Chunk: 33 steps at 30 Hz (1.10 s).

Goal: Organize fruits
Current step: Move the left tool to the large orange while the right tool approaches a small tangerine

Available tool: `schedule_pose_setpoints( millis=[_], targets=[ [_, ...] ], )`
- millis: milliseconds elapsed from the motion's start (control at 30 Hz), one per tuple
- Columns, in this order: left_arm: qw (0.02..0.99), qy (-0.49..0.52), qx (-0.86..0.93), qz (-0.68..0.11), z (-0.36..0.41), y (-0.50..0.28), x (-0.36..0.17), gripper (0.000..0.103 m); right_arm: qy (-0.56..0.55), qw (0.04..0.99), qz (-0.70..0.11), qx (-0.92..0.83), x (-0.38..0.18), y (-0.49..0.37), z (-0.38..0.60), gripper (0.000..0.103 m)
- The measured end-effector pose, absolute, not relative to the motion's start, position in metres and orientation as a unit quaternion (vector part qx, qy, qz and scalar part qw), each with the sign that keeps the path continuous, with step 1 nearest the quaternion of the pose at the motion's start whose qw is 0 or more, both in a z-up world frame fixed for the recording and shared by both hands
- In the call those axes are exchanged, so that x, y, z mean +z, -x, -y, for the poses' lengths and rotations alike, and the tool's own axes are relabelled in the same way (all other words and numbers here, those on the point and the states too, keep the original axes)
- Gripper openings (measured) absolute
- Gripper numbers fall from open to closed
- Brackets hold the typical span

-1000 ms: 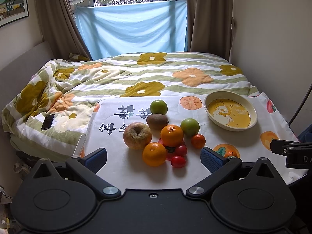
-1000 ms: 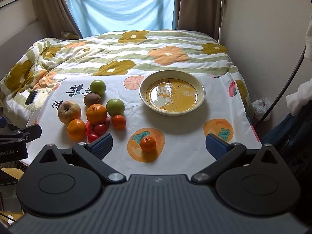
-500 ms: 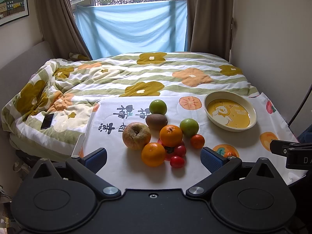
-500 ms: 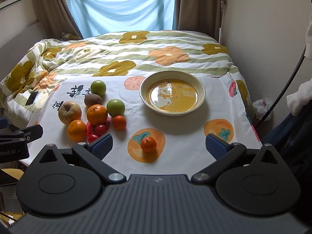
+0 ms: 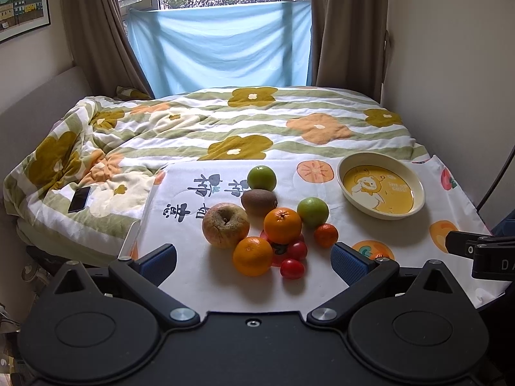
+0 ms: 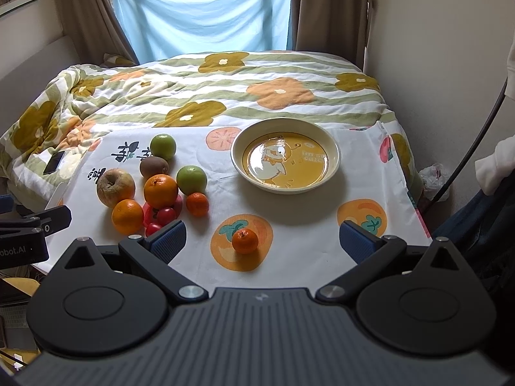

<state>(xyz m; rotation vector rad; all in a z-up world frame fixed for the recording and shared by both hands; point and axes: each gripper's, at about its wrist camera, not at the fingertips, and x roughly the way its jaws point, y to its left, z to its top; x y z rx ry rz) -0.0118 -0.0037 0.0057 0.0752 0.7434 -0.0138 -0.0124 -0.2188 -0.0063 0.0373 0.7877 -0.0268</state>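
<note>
A heap of fruit lies on the white printed cloth (image 5: 199, 286): a wrinkled apple (image 5: 225, 224), two oranges (image 5: 282, 225) (image 5: 252, 255), two green fruits (image 5: 261, 178) (image 5: 312, 212), a kiwi (image 5: 258, 201), a small mandarin (image 5: 326, 234) and cherry tomatoes (image 5: 292, 268). A lone mandarin (image 6: 245, 241) sits on an orange print. The cream and yellow duck bowl (image 6: 331, 151) stands empty at the right. My left gripper (image 5: 254, 259) is open, just short of the heap. My right gripper (image 6: 262, 238) is open, with the lone mandarin between its fingers' line, untouched.
Behind the cloth lies a flowered quilt (image 5: 257, 122) with a black phone (image 5: 79, 198) on its left. A wall (image 6: 450, 48) and a dark cable (image 6: 476, 148) run along the right. The other gripper's tip shows at each view's edge (image 5: 476, 251) (image 6: 35, 225).
Both grippers have crept slightly forward and lower toward the cloth. No fruit has moved.
</note>
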Motion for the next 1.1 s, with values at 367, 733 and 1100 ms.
schedule_pose_setpoints(
  millis=[367, 733, 1100],
  targets=[
    [0.927, -0.009, 0.035, -0.374, -0.002, 0.009, 0.0, 0.103, -0.009, 0.921, -0.389, 0.022, -0.011, -0.01, 0.228, 0.103],
    [0.921, 0.012, 0.081, -0.382, -0.007, -0.004, -0.037, 0.103, 0.006, 0.911, -0.404, 0.089, -0.06, -0.062, 0.224, 0.103],
    [0.912, 0.004, 0.063, -0.406, -0.013, -0.052, -0.101, 0.1, 0.006, 0.909, -0.401, 0.119, -0.121, -0.112, 0.208, 0.103]
  ],
)
